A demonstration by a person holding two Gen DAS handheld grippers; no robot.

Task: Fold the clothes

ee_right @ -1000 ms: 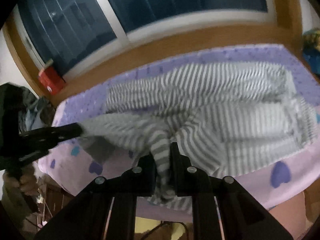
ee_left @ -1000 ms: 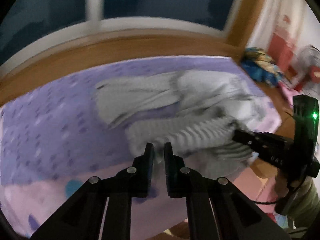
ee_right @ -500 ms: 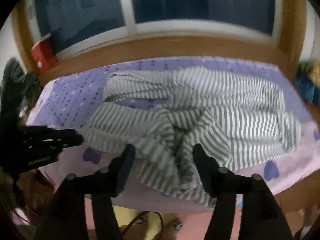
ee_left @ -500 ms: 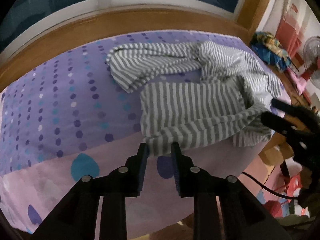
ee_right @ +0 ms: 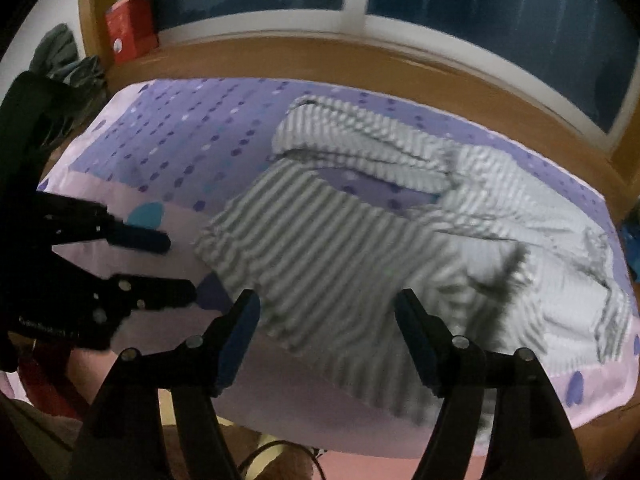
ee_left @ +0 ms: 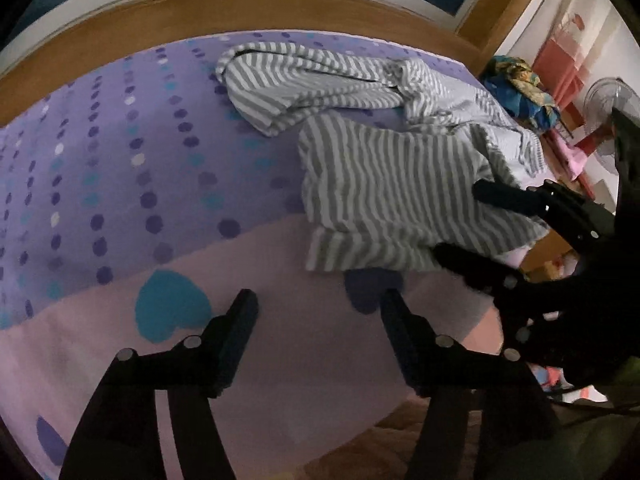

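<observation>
The striped garment (ee_left: 384,200) lies loose on the bed (ee_left: 120,168), a grey-and-white heap spread over the purple dotted part of the sheet and spilling down onto the pink band near the bed's front edge. One sleeve or leg stretches along the far side by the wooden window ledge (ee_left: 240,4); the wider panel lies flat nearer the front.

The left gripper (ee_left: 316,304) hangs over the pink band with its jaws opening and already well apart — nothing is between them but bare sheet and a dark heart print. The garment's near hem lies just beyond the jaw tips and somewhat to their right, not touching either one.

The right gripper (ee_right: 328,304) stands at the garment's front edge, its jaws also opening and set wide. In the right wrist view the striped cloth (ee_right: 340,248) lies in the gap between them and runs on past the tips, but neither jaw presses on it; the cloth rests flat on the bed. From the left wrist view the right gripper's two fingers (ee_left: 504,196) lie over the garment's right-hand side, spread apart.

A red box (ee_right: 132,28) sits on the ledge at the far left.
</observation>
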